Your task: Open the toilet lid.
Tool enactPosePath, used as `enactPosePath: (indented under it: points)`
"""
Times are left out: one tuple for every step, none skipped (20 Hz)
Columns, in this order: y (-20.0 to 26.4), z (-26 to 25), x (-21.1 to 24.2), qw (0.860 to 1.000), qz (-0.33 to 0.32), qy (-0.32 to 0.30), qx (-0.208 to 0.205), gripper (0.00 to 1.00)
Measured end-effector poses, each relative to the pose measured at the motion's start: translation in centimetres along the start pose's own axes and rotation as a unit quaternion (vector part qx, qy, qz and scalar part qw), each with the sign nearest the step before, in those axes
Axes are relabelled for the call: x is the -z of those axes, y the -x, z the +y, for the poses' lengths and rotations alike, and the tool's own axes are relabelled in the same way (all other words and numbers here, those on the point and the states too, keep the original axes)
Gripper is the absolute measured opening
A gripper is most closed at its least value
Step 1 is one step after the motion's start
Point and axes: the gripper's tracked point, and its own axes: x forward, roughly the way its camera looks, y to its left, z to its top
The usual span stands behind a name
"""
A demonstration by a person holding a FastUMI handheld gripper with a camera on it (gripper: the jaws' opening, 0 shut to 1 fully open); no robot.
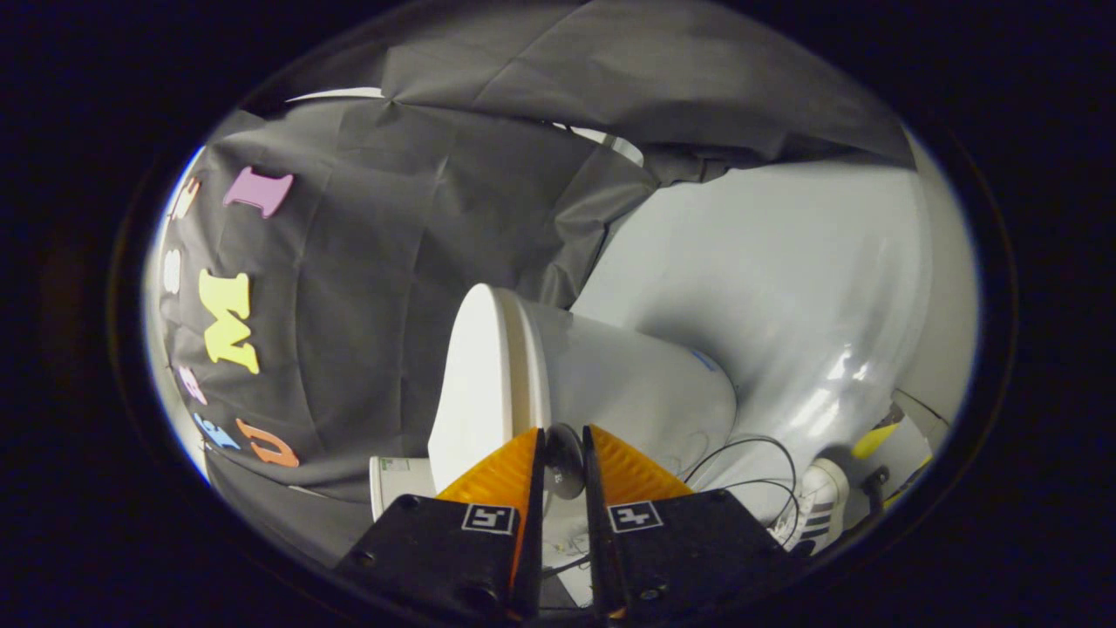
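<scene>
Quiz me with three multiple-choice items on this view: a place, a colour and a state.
1. Where is the dark knob?
A. between the fingers
B. on the floor by the shoe
C. well beyond the fingers, on the cloth wall

2. What colour are the fingers?
A. blue
B. orange
C. green

3. How does the lid stand?
A. swung fully away from the bowl
B. taken off
C. shut against the bowl

Answers:
1. A: the knob sits in the narrow gap of the gripper, and both fingers seem to touch it.
2. B: the ribbed fingers are orange on black mounts.
3. C: the lid lies flat against the bowl, with only a thin seam between them.
</scene>
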Motion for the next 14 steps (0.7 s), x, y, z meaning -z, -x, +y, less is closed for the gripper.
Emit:
enactPosePath:
  points:
    - [0.0,0.1,0.0,1.000,0.002,-0.009,-0.007,0.25]
    - [0.0,0.1,0.2,1.000,0.005,-0.020,-0.015,0.23]
    - [-0.1,0.2,0.2,0.999,0.006,-0.032,-0.020,0.21]
    - [-0.1,0.4,0.0,0.999,0.008,-0.040,-0.027,0.18]
    - [0.1,0.5,0.1,0.999,0.009,-0.042,-0.031,0.17]
    - [-0.2,0.6,0.6,0.999,0.009,-0.040,-0.033,0.14]
    - [0.0,0.6,0.5,0.999,0.010,-0.033,-0.034,0.12]
    - [-0.1,0.7,0.4,0.999,0.010,-0.024,-0.032,0.09]
    - [-0.1,1.0,0.6,0.999,0.009,-0.015,-0.030,0.08]
    - [-0.2,1.0,0.6,1.000,0.011,-0.008,-0.028,0.08]
    - [-0.1,1.1,0.6,1.000,0.011,-0.004,-0.028,0.08]
    - [-0.1,1.1,0.6,1.000,0.011,-0.002,-0.028,0.07]
    - [0.0,1.2,0.7,1.000,0.011,0.000,-0.027,0.07]
    - [-0.1,1.3,0.7,1.000,0.011,0.007,-0.024,0.06]
